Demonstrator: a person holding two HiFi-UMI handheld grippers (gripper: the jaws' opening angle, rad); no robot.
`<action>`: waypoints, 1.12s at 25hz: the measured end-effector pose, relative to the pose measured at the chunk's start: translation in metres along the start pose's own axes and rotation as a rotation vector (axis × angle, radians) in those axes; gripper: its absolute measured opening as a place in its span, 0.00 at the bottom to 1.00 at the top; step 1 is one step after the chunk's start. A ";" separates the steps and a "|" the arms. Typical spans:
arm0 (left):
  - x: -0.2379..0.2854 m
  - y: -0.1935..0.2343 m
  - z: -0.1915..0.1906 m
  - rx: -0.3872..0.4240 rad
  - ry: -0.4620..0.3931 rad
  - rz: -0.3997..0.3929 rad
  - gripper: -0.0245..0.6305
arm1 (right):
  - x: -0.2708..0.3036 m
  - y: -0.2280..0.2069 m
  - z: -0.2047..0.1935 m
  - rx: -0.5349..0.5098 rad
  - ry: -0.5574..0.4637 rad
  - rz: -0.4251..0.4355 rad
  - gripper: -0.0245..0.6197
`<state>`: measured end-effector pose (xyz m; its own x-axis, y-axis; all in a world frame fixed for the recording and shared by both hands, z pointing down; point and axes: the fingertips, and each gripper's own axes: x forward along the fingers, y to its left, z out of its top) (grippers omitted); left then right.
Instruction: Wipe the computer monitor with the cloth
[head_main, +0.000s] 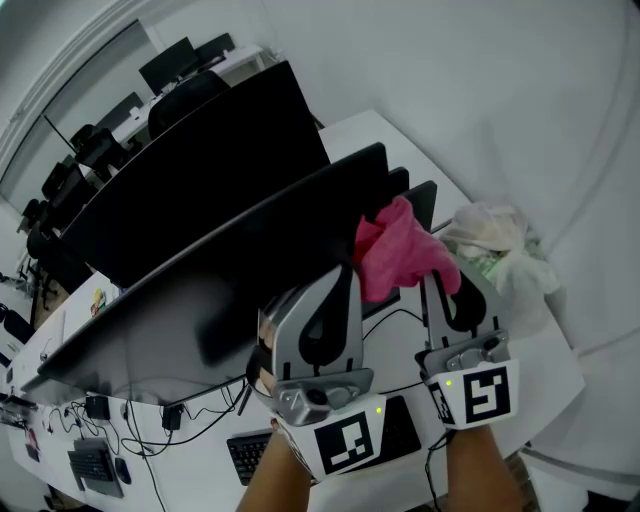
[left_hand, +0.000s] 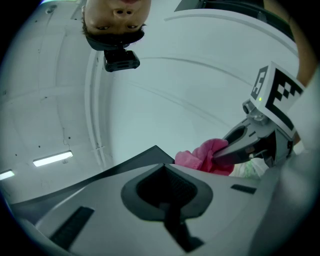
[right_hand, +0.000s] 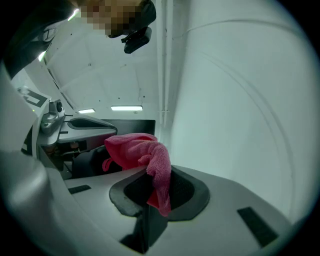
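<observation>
1. Just above the right end of the monitor (head_main: 200, 300), the right tongs (head_main: 445, 285) hold the pink cloth (head_main: 400, 250) raised. The jaws are clamped together on a fold, and the rest bunches up and over the tips.
2. Seen along its own jaws, the right tongs (right_hand: 150, 195) have the cloth (right_hand: 137, 150) pinched in the dark recess between the pads. One tail hangs down into the recess.
3. Close on the left, the left tongs (head_main: 335, 290) stand with jaws together and nothing between them. Their own view shows the tongs (left_hand: 162, 170) empty, with the cloth (left_hand: 205, 155) off to the right in the other tool (left_hand: 240, 142).
4. The monitor is wide and dark, and its long axis follows the length of the tabletop (head_main: 545, 340). Nearly all of the screen lies to the left of the cloth and below it, towards the tabletop's left end.
5. No view settles whether the cloth touches the screen or only overlaps its top edge.
6. Judged from this, the right hand is the nearer and the one to wipe. The stroke would need to drop onto the glass and then travel left along the screen's length, while the left tongs sit in front of the screen, in that path.
7. A crumpled white bag (head_main: 500, 245) lies near the tabletop's right end, just behind the cloth.
</observation>
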<state>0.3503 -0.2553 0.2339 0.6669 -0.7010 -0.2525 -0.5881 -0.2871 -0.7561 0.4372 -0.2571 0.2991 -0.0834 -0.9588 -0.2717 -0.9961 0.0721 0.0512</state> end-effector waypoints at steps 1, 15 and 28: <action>0.000 -0.004 -0.003 0.000 0.004 -0.006 0.05 | -0.001 0.000 -0.005 0.002 0.007 0.000 0.14; -0.006 -0.054 -0.043 -0.040 0.062 -0.087 0.05 | -0.018 0.004 -0.080 0.033 0.130 -0.002 0.14; -0.012 -0.099 -0.079 -0.080 0.110 -0.149 0.05 | -0.030 0.000 -0.142 0.057 0.243 -0.024 0.14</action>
<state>0.3641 -0.2703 0.3591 0.6976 -0.7130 -0.0708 -0.5242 -0.4405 -0.7288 0.4438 -0.2675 0.4440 -0.0567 -0.9979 -0.0325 -0.9983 0.0570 -0.0089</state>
